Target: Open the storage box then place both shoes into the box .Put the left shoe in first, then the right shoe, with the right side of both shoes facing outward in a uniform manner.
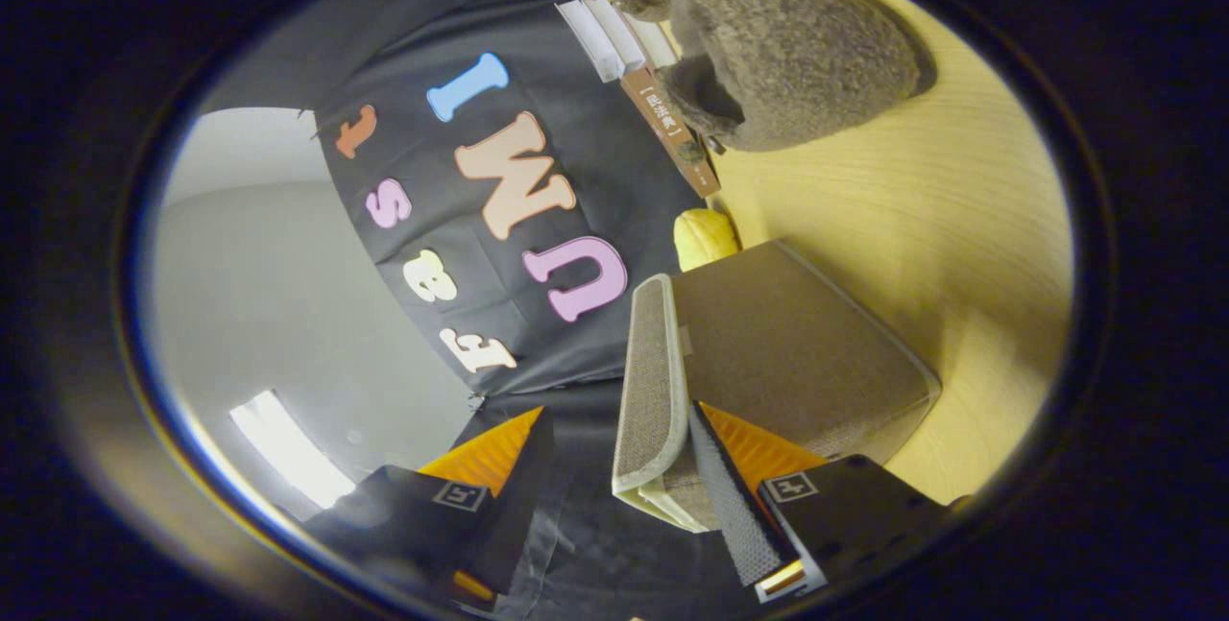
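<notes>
The box (807, 352) is a grey-brown fabric case with pale piping, lying on the yellow table (960, 218). Its woven lid (653, 381) stands raised on edge, between the fingers of the gripper (614, 467), which are spread wide, one finger just beside the lid's rim. Two fuzzy grey-brown shoes (787, 55) sit beyond the box, beside some books (634, 45).

- A staged recording booth dressed like a corner of a home, not a lived-in room.
- A black cloth wall (576, 74) hangs behind a pale wooden table (941, 218).
- Household props sit on it: fuzzy grey slippers (787, 55), a fabric storage box (797, 352), a row of books (624, 35), a yellow toy (704, 235).
- Plain grey room wall (288, 295) beyond the cloth.
</notes>
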A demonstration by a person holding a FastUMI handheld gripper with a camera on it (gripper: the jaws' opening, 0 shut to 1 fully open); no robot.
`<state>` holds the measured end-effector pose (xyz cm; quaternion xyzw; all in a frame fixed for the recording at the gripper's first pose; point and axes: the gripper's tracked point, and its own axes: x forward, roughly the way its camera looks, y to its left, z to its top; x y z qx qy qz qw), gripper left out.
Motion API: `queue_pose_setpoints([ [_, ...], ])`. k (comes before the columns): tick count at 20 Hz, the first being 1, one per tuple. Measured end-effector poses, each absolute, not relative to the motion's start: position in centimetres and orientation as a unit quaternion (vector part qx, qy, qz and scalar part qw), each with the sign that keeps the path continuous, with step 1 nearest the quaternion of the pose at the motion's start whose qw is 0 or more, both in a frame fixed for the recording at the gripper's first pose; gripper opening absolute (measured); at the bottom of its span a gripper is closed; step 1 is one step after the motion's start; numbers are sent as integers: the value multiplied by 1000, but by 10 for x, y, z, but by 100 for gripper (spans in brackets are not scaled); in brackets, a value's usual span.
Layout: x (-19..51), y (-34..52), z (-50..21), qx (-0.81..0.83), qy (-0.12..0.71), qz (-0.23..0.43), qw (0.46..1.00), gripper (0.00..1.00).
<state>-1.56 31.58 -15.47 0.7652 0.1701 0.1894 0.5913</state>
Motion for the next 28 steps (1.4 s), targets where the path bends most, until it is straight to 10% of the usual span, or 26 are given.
queue_pose_setpoints([
  [6,-8,289,-136,778,128,195,583,88],
  [9,1,299,-142,761,138,195,603,63],
  [22,15,325,-161,652,185,183,712,8],
  [28,19,334,-124,616,167,213,740,11],
])
